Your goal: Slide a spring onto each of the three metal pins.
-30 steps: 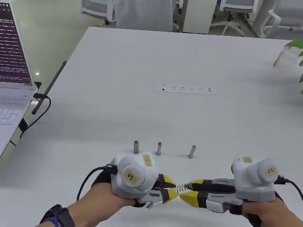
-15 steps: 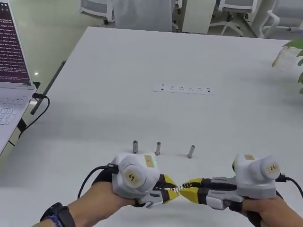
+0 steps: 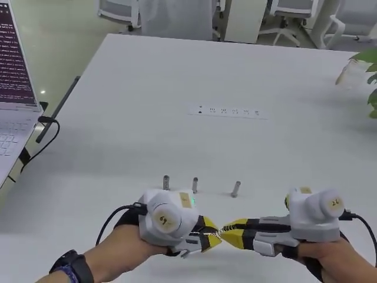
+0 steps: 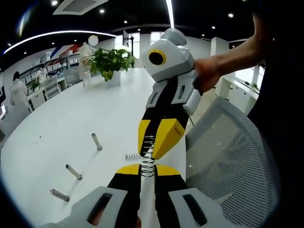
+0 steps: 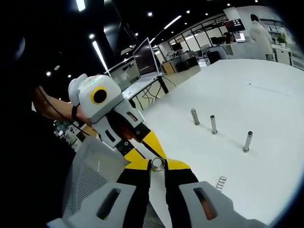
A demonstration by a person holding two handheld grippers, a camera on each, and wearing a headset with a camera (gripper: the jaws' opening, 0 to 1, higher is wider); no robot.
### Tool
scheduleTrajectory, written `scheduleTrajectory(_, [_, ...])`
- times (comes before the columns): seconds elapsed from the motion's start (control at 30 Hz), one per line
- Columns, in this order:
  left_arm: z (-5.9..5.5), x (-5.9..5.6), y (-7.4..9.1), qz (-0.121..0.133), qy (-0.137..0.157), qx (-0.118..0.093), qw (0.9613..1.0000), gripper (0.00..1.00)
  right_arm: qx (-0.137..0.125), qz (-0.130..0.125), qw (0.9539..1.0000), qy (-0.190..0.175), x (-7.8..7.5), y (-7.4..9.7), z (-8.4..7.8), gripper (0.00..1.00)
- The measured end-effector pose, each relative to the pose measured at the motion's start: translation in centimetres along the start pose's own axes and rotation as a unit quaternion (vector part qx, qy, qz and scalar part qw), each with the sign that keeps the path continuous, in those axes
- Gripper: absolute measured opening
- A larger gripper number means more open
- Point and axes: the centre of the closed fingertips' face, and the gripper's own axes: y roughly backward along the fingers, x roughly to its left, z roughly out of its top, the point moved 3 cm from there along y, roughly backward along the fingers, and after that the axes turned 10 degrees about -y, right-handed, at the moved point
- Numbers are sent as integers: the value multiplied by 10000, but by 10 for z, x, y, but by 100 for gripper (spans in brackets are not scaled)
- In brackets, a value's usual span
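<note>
The step in hand is a mid-air pass or re-grip of one spring (image 4: 148, 159), not yet a threading. The left gripper (image 3: 211, 236) is pinched onto one end and the right gripper (image 3: 227, 232) onto the other, tips almost touching, so the coil bridges the narrow gap between the two pairs of jaws. In the right gripper view it shows end-on, as a ring between the yellow tips.

Beyond them on the table (image 3: 177, 88) stand the three pins. The left pin (image 3: 166, 181) looks ribbed in both gripper views and seems to carry a spring already (too small to be sure in the head view). The middle pin (image 3: 195, 184) and right pin (image 3: 235, 188) look bare. A loose spring (image 4: 133, 156) lies flat near the table's near edge, close under the grippers.

As I judge it, one gripper must let go while the other keeps the coil by one end with its bore free. The coil then has to be turned upright and lowered over the middle pin, and that needs close alignment, since the pins are slim.

For room, a laptop (image 3: 12, 82) and its cable (image 3: 47, 132) sit off the left edge, well apart from the work. The power strip (image 3: 227, 111) lies far behind the pins and a plant (image 3: 368, 65) at the far right. The grippers hang right at the near edge, above a mesh chair (image 4: 228, 156) — a dropped spring could fall off the table.
</note>
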Motion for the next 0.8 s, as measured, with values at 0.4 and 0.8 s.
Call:
scheduleTrajectory(0.4, [9, 4, -2, 94, -21, -114, 9999, 2, 383, -216, 9978, 504, 1, 4, 11, 8])
scheduleTrajectory(0.8, [24, 17, -3, 201, 80, -379, 9990, 2, 911, -402, 9866, 1289, 4, 11, 33, 8])
